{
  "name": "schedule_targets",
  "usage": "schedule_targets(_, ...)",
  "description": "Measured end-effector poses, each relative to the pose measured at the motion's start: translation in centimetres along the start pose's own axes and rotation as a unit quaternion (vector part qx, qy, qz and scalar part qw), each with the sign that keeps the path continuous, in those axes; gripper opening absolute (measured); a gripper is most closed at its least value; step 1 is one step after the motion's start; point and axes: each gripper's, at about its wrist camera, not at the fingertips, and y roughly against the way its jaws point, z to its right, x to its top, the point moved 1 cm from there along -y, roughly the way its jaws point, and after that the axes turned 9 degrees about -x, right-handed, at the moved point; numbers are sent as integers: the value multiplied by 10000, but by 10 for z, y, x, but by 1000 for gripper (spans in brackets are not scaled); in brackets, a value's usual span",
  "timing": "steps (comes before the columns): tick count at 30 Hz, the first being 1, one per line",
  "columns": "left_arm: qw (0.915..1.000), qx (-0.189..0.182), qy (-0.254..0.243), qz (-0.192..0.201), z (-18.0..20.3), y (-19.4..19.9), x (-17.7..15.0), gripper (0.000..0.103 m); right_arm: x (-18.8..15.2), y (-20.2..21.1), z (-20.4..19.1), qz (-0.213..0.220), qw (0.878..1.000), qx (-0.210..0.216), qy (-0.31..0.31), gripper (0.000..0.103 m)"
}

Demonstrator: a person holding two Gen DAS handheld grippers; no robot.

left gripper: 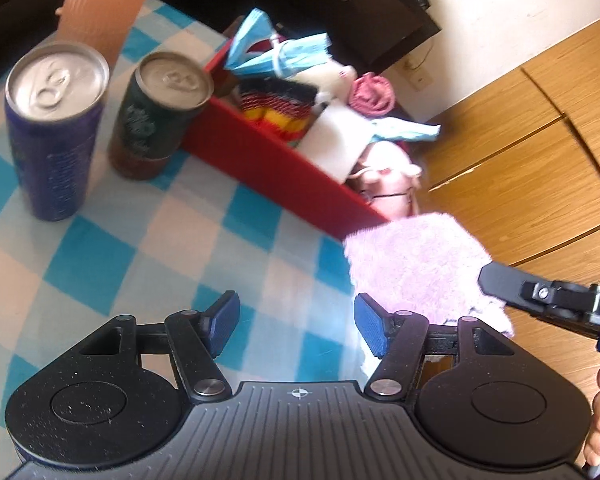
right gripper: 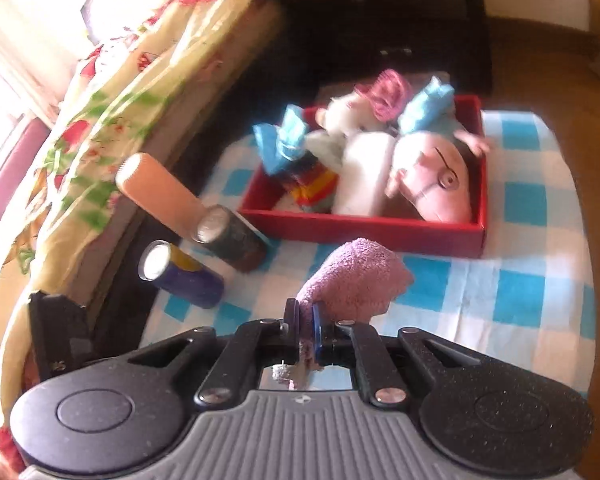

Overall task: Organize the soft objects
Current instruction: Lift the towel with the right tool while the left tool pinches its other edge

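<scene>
My right gripper (right gripper: 305,330) is shut on a fluffy purple cloth (right gripper: 354,280) and holds it above the checked tablecloth, in front of the red box (right gripper: 364,228). The cloth also shows in the left wrist view (left gripper: 420,268), with the right gripper (left gripper: 540,300) at its right. The red box (left gripper: 268,164) holds soft things: a pink plush (right gripper: 440,188), a white plush (right gripper: 348,116), blue fabric (right gripper: 284,140), a striped knit piece (left gripper: 276,108) and a pink scrunchie (left gripper: 370,94). My left gripper (left gripper: 296,326) is open and empty over the tablecloth.
Two drink cans stand left of the box: a blue one (left gripper: 54,128) and a dark green one (left gripper: 156,116). An orange ribbed cylinder (left gripper: 100,4) stands behind them. A flowered bedcover (right gripper: 100,120) lies left of the table; wooden floor (left gripper: 520,152) is to the right.
</scene>
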Motion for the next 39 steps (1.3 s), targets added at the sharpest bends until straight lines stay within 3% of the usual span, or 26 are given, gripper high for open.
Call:
schedule_targets(6, 9962, -581, 641, 49, -3, 0, -1, 69, 8, 24, -12, 304, 9992, 236, 69, 0)
schedule_targets(12, 9848, -1035, 1389, 145, -16, -8, -6, 75, 13, 40, -12, 480, 9982, 347, -9, 0)
schedule_targets(14, 9863, -763, 1421, 351, -19, -5, -7, 74, 7, 34, -11, 435, 9990, 108, 63, 0)
schedule_targets(17, 9969, -33, 687, 380, -10, -5, -4, 75, -12, -5, -1, -13, 9999, -125, 84, 0)
schedule_targets(20, 9992, 218, 257, 208, -5, -14, -8, 76, -43, -53, 15, -499, 9984, -260, 41, 0)
schedule_targets(23, 9969, 743, -263, -43, 10, -34, -15, 75, -73, -92, 28, -893, 9943, -542, 213, 0)
schedule_targets(26, 9907, 1092, -774, -234, 25, -56, -20, 76, -92, -100, 34, -831, 9861, -1163, 849, 0)
schedule_targets(29, 9863, 1197, -1020, -492, 35, -77, -30, 74, -102, -100, 43, -658, 9766, -1597, 1280, 0)
schedule_targets(32, 9847, 1147, -1109, -697, 46, -100, -39, 71, -103, -103, 59, -723, 9804, -1440, 1135, 0)
schedule_targets(36, 9827, 1232, -1006, -946, 50, -124, -44, 67, -103, -100, 60, -587, 9736, -1619, 1497, 0)
schedule_targets(39, 9816, 1339, -998, -921, 53, -129, -45, 66, -101, -101, 65, -640, 9768, -1528, 1357, 0)
